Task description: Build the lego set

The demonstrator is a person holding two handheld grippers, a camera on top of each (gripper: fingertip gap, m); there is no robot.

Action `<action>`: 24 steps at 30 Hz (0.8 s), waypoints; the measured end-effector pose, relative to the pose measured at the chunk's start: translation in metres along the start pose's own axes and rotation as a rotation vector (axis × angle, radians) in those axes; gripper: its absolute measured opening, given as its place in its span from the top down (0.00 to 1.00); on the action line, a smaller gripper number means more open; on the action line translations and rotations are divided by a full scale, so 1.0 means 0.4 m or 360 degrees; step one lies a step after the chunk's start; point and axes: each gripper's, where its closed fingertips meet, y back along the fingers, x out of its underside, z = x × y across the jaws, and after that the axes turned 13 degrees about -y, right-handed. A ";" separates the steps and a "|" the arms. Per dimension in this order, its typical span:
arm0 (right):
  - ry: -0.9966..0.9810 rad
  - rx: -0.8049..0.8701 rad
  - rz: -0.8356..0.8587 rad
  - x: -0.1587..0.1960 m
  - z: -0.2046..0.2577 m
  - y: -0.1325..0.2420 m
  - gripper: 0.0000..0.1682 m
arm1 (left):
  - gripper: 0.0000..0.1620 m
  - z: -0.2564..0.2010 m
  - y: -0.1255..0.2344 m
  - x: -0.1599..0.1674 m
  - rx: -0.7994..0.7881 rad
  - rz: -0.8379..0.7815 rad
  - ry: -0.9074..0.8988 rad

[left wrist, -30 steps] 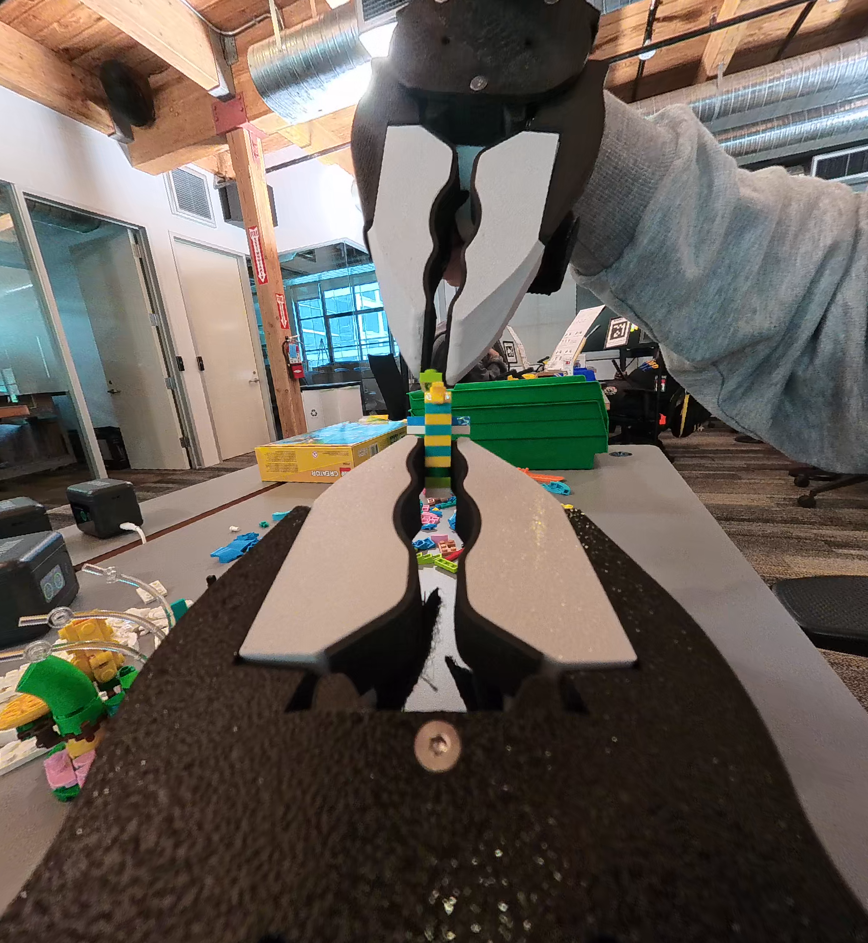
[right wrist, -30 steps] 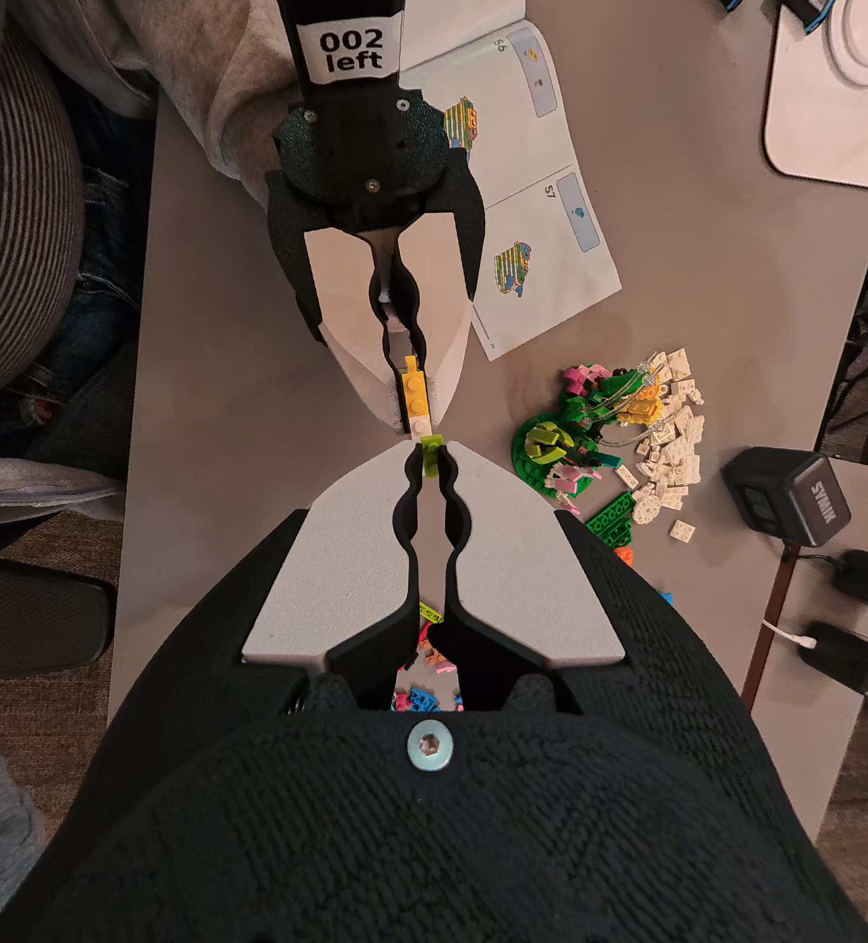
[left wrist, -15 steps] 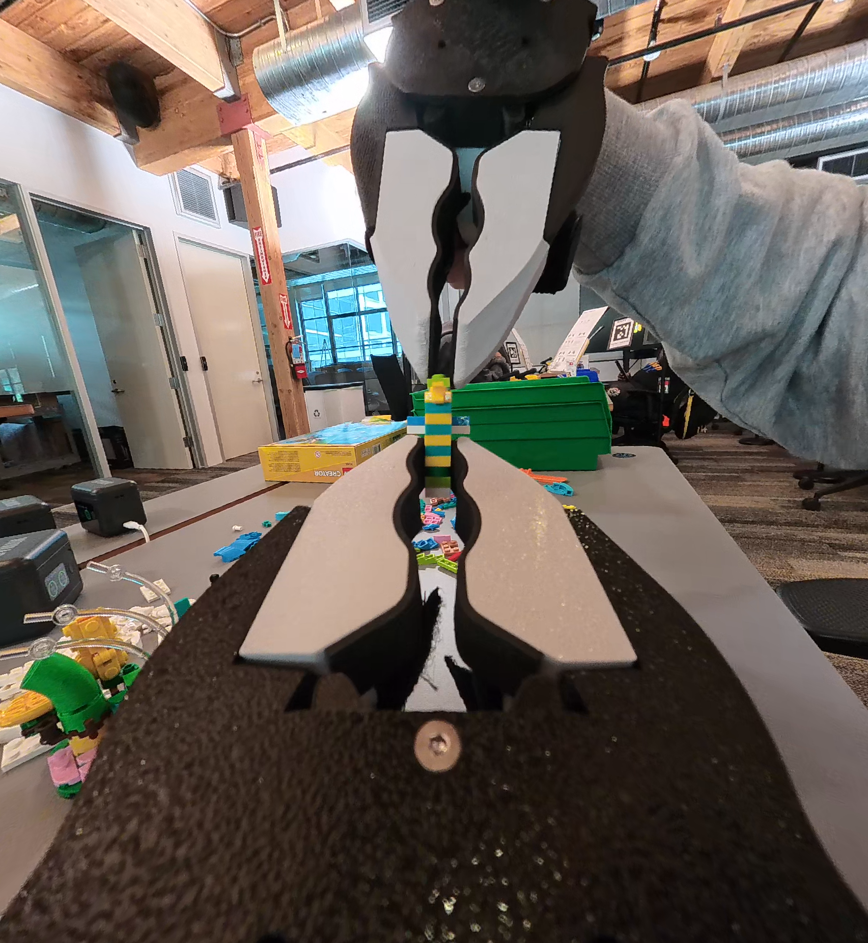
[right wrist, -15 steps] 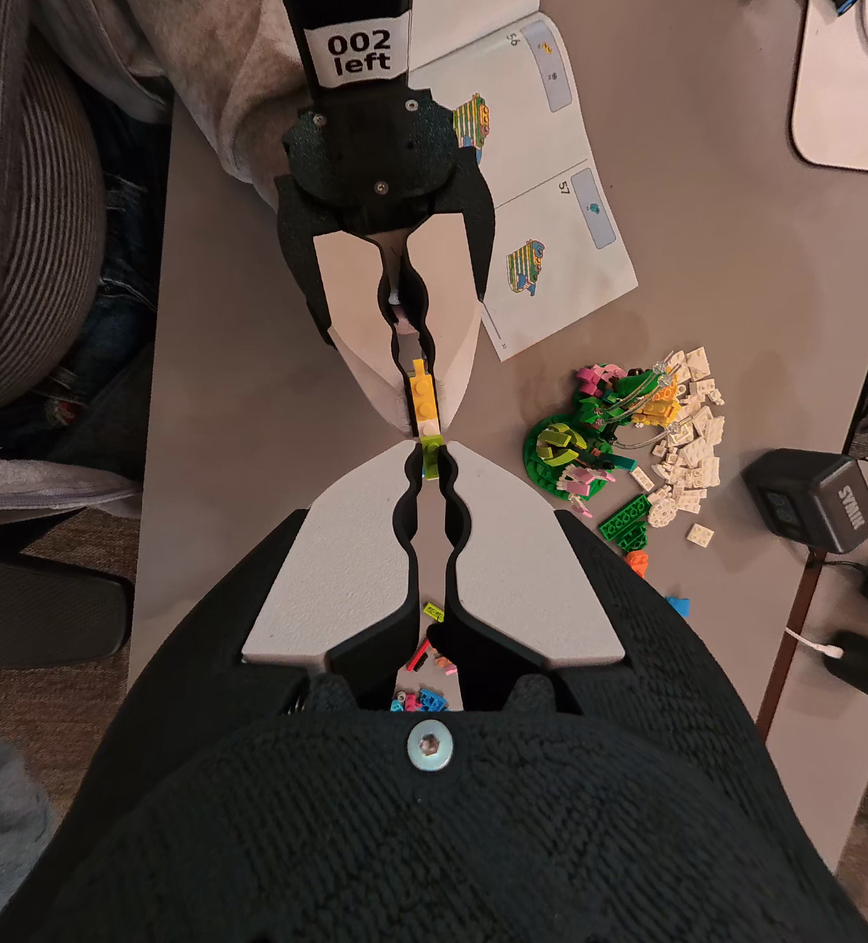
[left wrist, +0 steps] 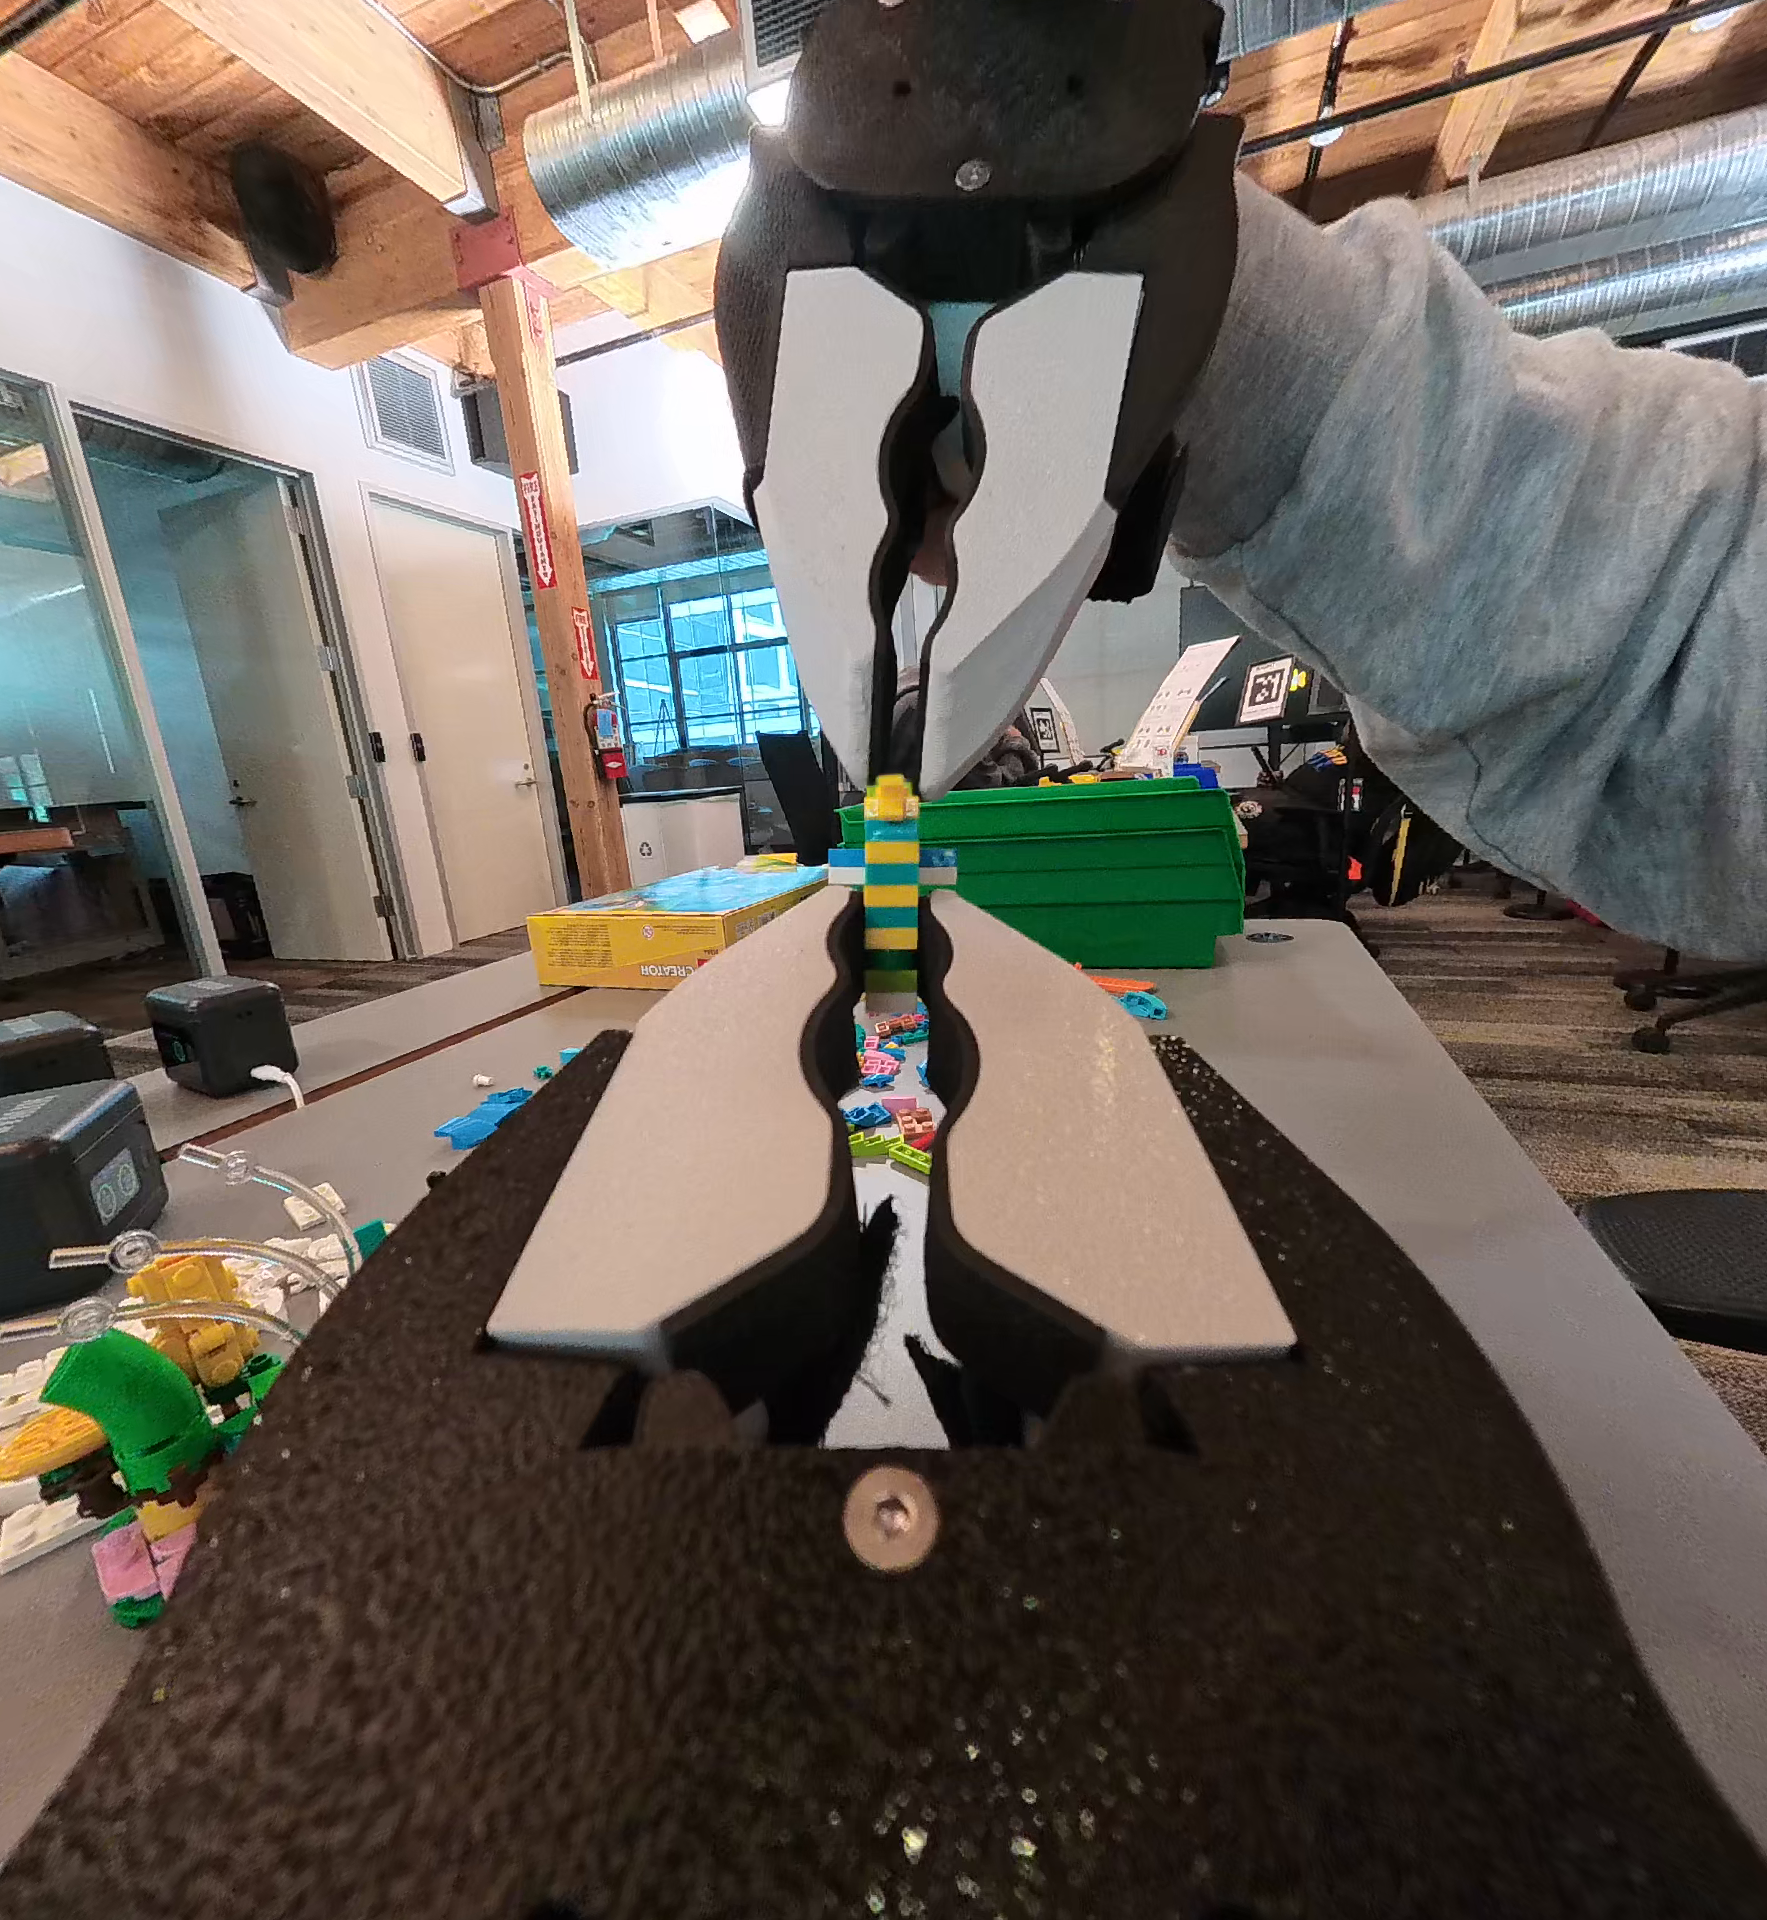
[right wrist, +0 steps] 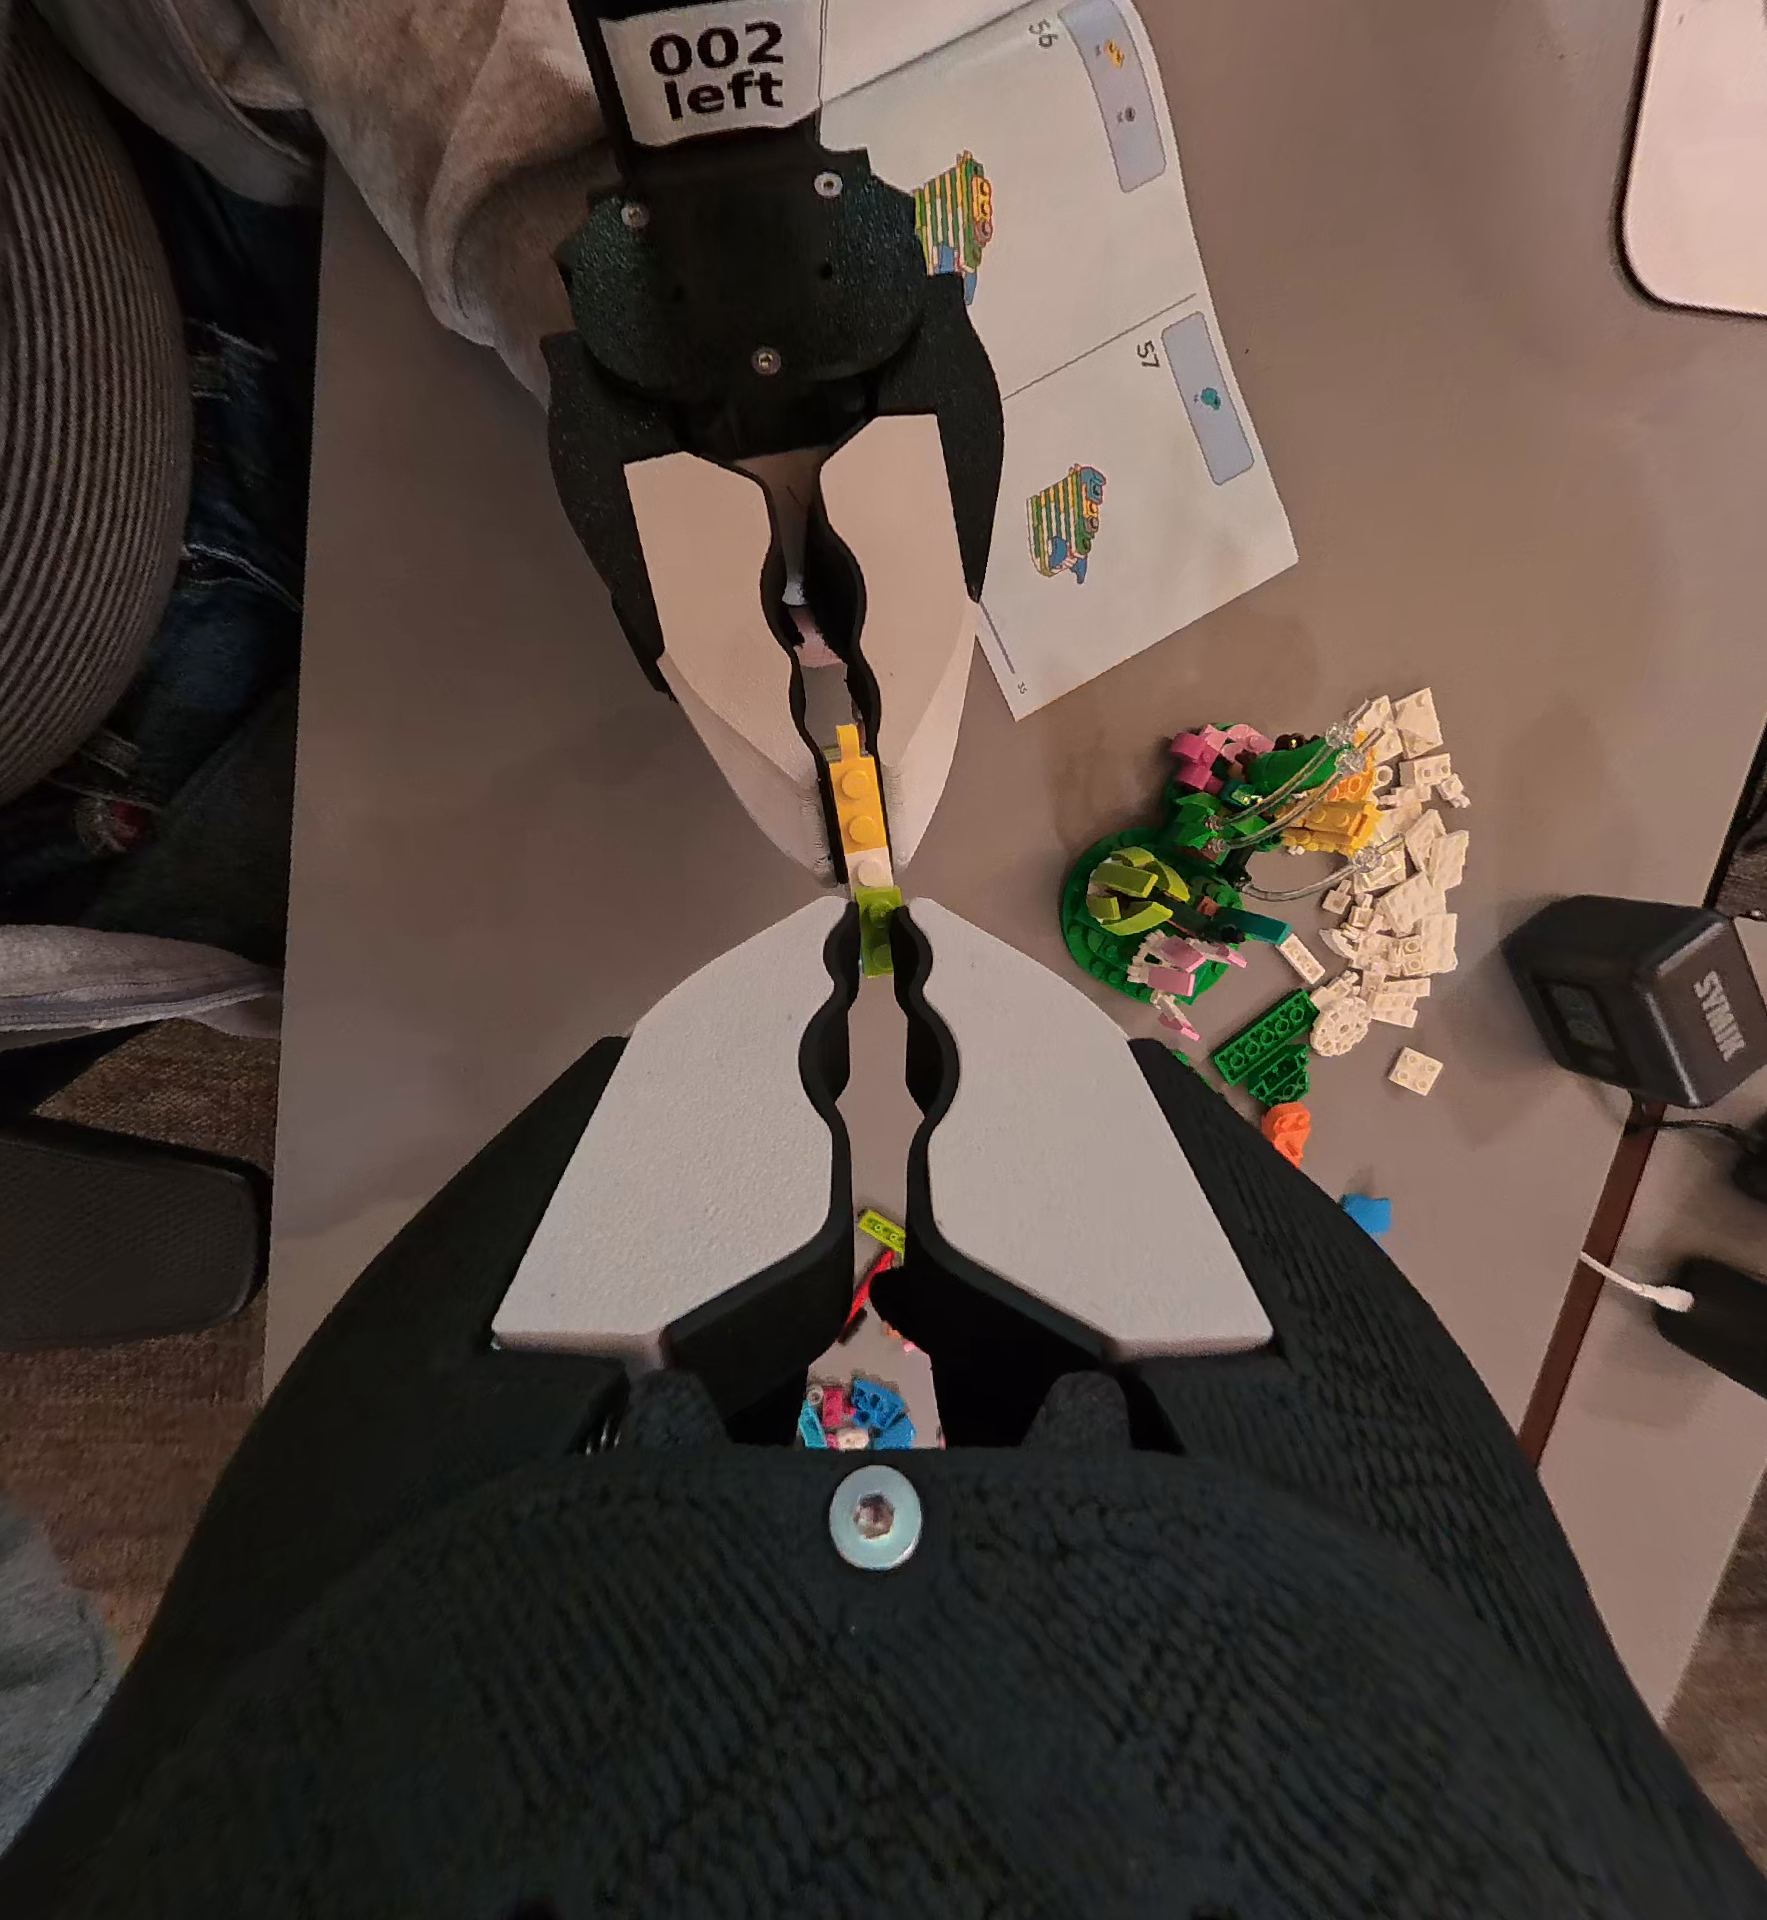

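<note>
Left claw (left wrist: 889, 935) clenched on striped yellow-teal brick stack (left wrist: 891, 894), upright above grey table (left wrist: 1378, 1091). Right claw (right wrist: 874, 920), gripping small lime plate (right wrist: 876, 928), has descended since a second ago; plate now touching stack top, likely pressing on.

Seen from above a grey desk (right wrist: 463, 665), the right gripper (right wrist: 875, 914) pinches a small lime-green piece (right wrist: 875, 925) between its fingers. Facing it, the left gripper (right wrist: 851, 831) clamps a striped brick stack (right wrist: 855, 805), its yellow top touching the lime piece. An open instruction booklet (right wrist: 1087, 436) lies beyond. To the right sit a green plant model (right wrist: 1159, 904) and loose white pieces (right wrist: 1398, 904).
</note>
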 end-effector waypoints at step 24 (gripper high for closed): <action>0.0006 0.0129 -0.0245 -0.014 0.028 0.010 0.73 | 0.95 0.027 0.010 -0.008 -0.0043 -0.0029 0.0073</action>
